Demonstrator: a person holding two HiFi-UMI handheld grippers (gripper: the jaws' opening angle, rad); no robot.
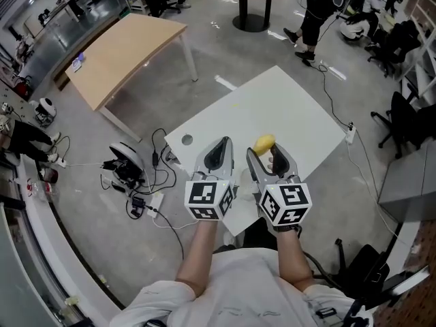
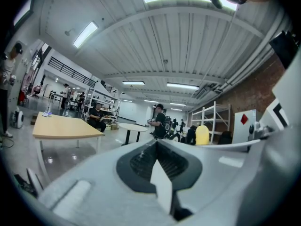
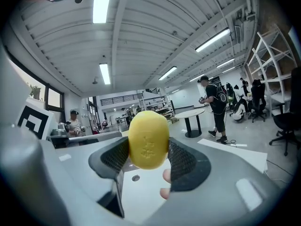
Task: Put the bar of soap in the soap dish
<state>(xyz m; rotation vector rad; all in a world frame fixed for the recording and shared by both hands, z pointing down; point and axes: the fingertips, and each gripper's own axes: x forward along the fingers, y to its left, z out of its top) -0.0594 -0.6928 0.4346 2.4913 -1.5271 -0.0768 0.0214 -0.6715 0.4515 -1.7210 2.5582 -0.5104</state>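
The job is only partly done, I think. The right gripper (image 1: 267, 152) has the bar of soap (image 1: 264, 142) pinched between its two jaws, which are open just as wide as the soap. It holds the soap up in the air over the white table (image 1: 293, 107), on the side near the person. The left gripper (image 1: 221, 148) has its jaws shut tight together and holds nothing. What is left is the big part: the soap must go into the soap dish, and I cannot see a soap dish in any picture. The head view shows the whole table top, both grippers side by side, and a small round grey spot (image 1: 187, 139) near the table's left corner. The right gripper view shows the soap up close, yellow and egg-shaped, with a little mark pressed into its front. The left gripper view shows its jaws meeting with no gap.
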